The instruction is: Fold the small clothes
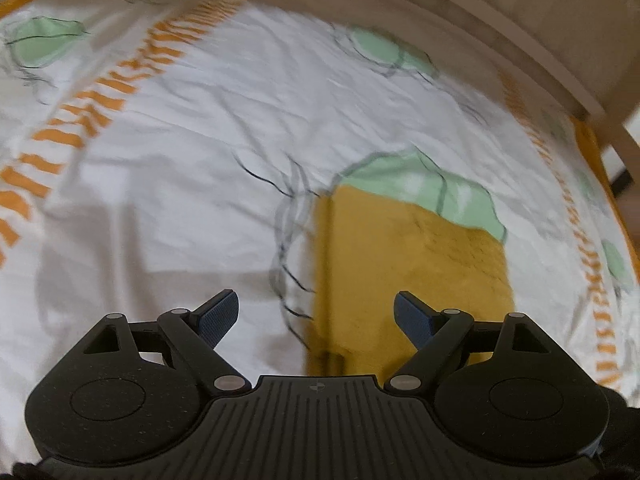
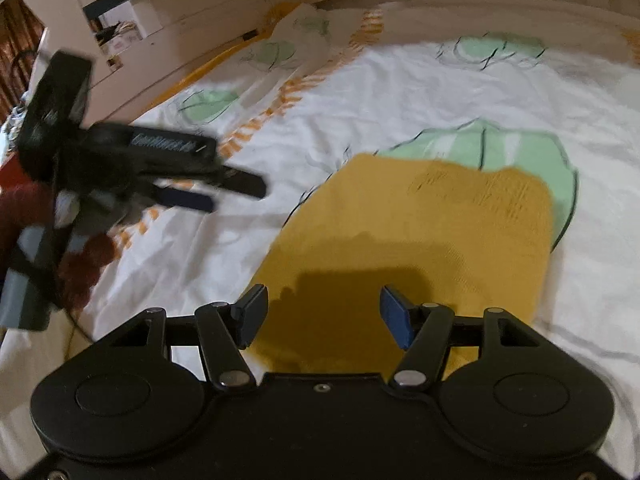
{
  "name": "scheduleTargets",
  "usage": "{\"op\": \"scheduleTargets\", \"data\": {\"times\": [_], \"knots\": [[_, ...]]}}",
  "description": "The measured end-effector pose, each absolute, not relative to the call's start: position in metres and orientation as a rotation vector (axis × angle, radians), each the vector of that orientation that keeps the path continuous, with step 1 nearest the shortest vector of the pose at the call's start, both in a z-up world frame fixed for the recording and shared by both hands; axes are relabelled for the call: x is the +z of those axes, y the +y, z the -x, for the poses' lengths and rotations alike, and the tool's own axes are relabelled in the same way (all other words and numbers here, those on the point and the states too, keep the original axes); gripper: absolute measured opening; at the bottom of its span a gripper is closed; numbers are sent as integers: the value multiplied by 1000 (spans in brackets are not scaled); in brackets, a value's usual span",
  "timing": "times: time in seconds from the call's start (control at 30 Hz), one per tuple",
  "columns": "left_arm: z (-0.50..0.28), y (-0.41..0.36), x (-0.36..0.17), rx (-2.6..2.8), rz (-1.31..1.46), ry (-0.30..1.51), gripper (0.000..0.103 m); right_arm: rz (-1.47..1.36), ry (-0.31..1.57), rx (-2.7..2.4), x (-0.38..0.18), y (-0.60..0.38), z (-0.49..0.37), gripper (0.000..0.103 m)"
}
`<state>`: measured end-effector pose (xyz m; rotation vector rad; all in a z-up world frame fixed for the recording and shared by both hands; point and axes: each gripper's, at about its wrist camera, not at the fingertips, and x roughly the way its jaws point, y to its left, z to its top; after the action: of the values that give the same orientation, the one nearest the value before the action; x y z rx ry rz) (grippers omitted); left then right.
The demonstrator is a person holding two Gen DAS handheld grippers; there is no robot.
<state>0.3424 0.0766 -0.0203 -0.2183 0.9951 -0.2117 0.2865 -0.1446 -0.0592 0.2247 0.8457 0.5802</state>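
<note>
Mustard-yellow cloth [image 2: 412, 240] lies flat on the white patterned bedsheet [image 2: 400, 92]. Left tongs [image 1: 316, 316] and right tongs [image 2: 324, 312] hover above it, both spread apart, gripping nothing.

Yellow cloth [image 2: 420, 232] on patterned bedsheet [image 2: 400, 92]

No text, label, brand or number can be read in either view. In the right wrist view, the black two-finger left gripper [image 2: 224, 194] at about nine o'clock bears a strip of pale lettering along its body, but it is too blurred to make out. At about eleven o'clock, small white papers or cards [image 2: 120, 38] lean against the cream-coloured furniture [image 2: 180, 4]; whatever is printed on them is too small and soft to tell.
</note>
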Motion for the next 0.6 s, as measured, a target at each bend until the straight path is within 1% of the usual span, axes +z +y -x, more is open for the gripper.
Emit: {"op": "scheduleTargets", "data": {"times": [0.07, 0.27, 0.4, 0.5, 0.6], "knots": [[-341, 70, -24, -225, 195, 1009, 85, -188, 835, 596, -63, -138, -280, 67], [-339, 61, -32, -245, 147, 1045, 85, 70, 774, 604, -68, -112, -257, 66], [-341, 62, -36, -247, 159, 1064, 85, 249, 710, 601, -70, -93, -250, 59], [-341, 64, -34, -235, 163, 1057, 85, 337, 662, 624, -72, -78, -244, 58], [-341, 67, -33, -226, 167, 1055, 85, 391, 633, 644, -75, -62, -242, 55]]}}
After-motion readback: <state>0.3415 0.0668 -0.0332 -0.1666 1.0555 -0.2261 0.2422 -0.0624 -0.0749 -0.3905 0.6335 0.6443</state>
